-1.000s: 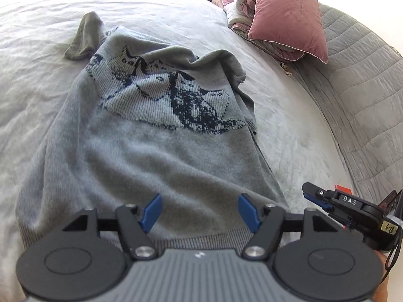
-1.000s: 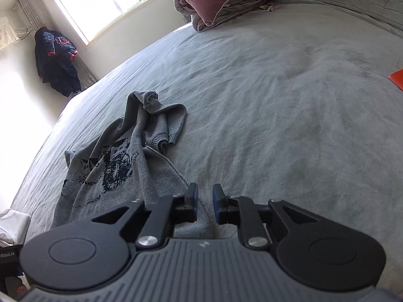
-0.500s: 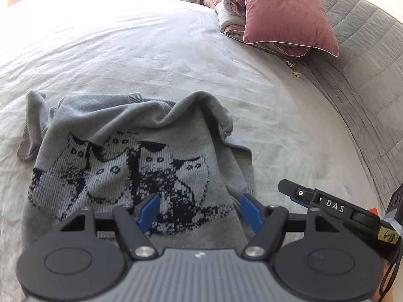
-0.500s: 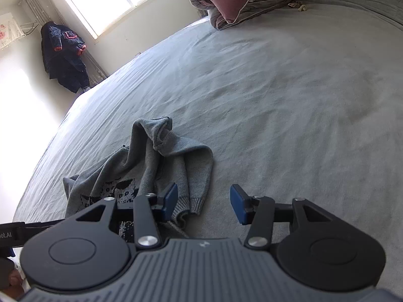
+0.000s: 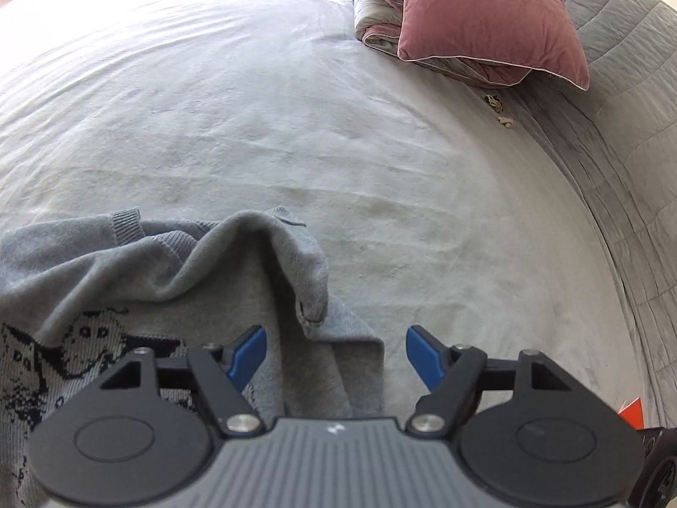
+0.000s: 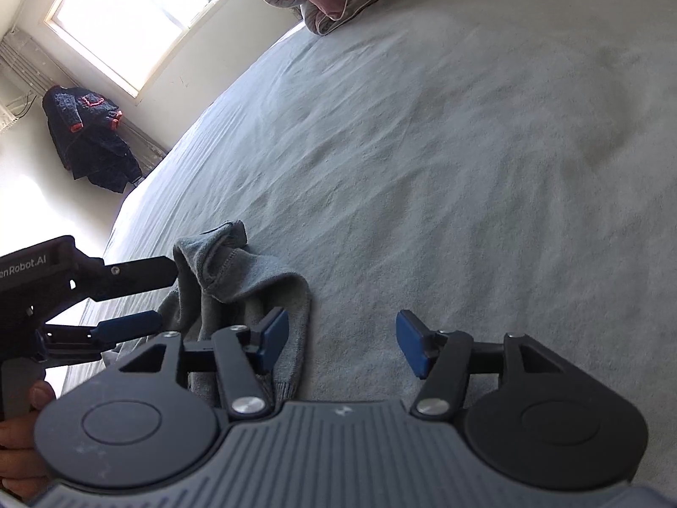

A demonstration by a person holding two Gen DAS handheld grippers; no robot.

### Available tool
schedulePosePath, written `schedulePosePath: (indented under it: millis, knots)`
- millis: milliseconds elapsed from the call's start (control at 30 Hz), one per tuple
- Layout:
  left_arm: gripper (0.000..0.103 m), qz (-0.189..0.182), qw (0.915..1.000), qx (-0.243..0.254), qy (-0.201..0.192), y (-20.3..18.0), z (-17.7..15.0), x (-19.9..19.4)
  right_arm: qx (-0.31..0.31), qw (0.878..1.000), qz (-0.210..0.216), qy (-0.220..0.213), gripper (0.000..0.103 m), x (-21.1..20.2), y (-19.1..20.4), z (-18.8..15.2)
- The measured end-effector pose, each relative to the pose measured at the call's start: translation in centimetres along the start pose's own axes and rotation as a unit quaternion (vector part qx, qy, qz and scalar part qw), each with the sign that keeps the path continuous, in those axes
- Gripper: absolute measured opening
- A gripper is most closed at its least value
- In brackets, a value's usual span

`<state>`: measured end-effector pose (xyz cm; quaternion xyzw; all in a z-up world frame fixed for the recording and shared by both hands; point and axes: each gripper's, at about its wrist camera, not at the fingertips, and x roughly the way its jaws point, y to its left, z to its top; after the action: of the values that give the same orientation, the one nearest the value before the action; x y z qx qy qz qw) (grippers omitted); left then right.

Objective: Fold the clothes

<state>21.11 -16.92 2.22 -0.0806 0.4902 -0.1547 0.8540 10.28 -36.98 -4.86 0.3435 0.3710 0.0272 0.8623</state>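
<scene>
The left claw [image 5: 334, 353] is held wide over the grey sweater [image 5: 127, 288], gripping nothing; the right claw [image 6: 342, 345] is being opened, empty, the sleeve [image 6: 249, 292] left beside it.

The setting is a bedroom in a home. A wide bed covered with a pale grey, slightly wrinkled sheet [image 5: 296, 118] fills most of both views. A dusty-pink velvet pillow [image 5: 486, 17] rests on a rolled grey-and-pink duvet [image 5: 376, 12] at the head end, beside a grey quilted padded headboard [image 5: 626, 135]. A bright window with a pale frame [image 6: 139, 8] is set in a cream wall. A dark blue garment with red trim [image 6: 89, 135] hangs beside the window.
</scene>
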Motion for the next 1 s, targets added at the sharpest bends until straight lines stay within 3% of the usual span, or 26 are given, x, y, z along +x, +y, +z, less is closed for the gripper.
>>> schedulePosePath:
  millis: [100, 200, 300, 400, 433, 467, 600, 867, 1000]
  knots:
    - [0.072, 0.026, 0.9997, 0.004, -0.001, -0.4, 0.6, 1.3, -0.022, 1.0, 0.007, 0.007, 0.061, 0.5, 1.0, -0.4]
    - [0.062, 0.047, 0.9988, 0.012, 0.0, -0.3, 0.9, 2.1, -0.059, 0.998, 0.014, 0.021, 0.061, 1.1, 2.3, -1.3]
    - [0.039, 0.056, 0.9984, 0.011, 0.003, 0.0, 1.2, 2.7, -0.104, 0.994, -0.008, 0.016, 0.054, 1.8, 3.6, -2.4]
    - [0.015, 0.055, 0.9985, 0.003, 0.007, 0.6, 1.6, 3.1, -0.157, 0.987, -0.042, 0.007, 0.026, 2.5, 4.7, -3.4]
    - [0.009, 0.054, 0.9985, 0.003, 0.004, 0.7, 1.8, 3.1, -0.162, 0.986, -0.048, 0.007, 0.008, 2.6, 4.7, -3.4]
    - [0.008, 0.054, 0.9985, 0.005, -0.001, 0.7, 1.9, 3.0, -0.154, 0.987, -0.042, 0.011, 0.003, 2.7, 4.5, -3.2]
    - [0.007, 0.045, 0.9983, 0.022, -0.027, 0.3, 3.1, 2.1, -0.127, 0.991, -0.037, 0.006, 0.002, 2.0, 3.8, -2.4]
    - [0.006, 0.008, 0.9981, 0.025, -0.055, -0.2, 5.9, 1.8, -0.113, 0.986, -0.081, -0.087, 0.002, -1.3, 3.3, 1.1]
    - [0.006, -0.002, 0.9977, 0.02, -0.065, -0.4, 7.4, 3.0, -0.137, 0.982, -0.093, -0.096, 0.001, -1.4, 3.7, 4.5]
